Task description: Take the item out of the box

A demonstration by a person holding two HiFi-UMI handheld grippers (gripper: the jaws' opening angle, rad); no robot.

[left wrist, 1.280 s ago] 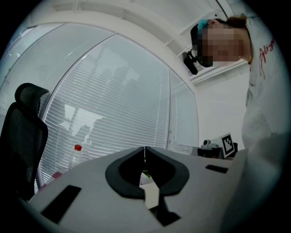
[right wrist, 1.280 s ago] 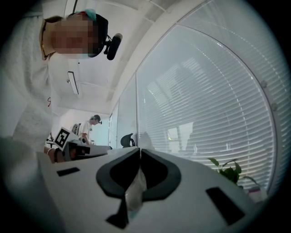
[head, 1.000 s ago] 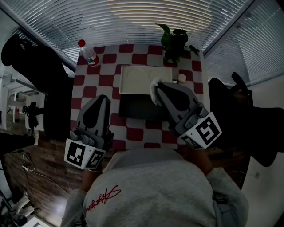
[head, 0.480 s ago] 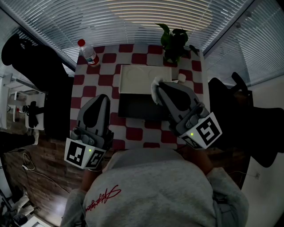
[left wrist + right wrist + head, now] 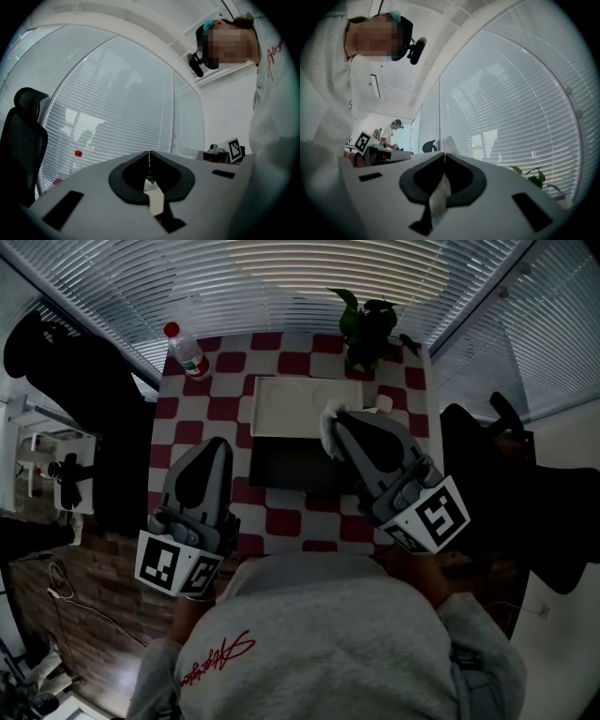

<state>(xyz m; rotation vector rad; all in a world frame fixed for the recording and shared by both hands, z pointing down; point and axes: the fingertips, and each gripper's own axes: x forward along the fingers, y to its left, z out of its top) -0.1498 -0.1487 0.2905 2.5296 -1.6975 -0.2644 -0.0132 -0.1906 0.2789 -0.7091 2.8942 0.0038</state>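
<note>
On the checkered table the box lies open, its black base [image 5: 291, 468] nearer me and its white lid [image 5: 291, 401] behind it. My right gripper [image 5: 330, 420] hangs over the right end of the box, shut on a white, plastic-wrapped item [image 5: 325, 430]. In the right gripper view that wrapper [image 5: 438, 197] is pinched between the closed jaws of the right gripper [image 5: 444, 157]. My left gripper [image 5: 217, 445] hovers left of the box, shut and holding nothing. In the left gripper view the left gripper [image 5: 149, 154] shows its tips meeting in a thin line.
A water bottle [image 5: 188, 353] with a red cap stands at the table's far left corner. A potted plant [image 5: 368, 329] stands at the far right, with a small white object [image 5: 384, 405] in front of it. Black chairs flank the table at left [image 5: 89, 409] and right [image 5: 502, 493].
</note>
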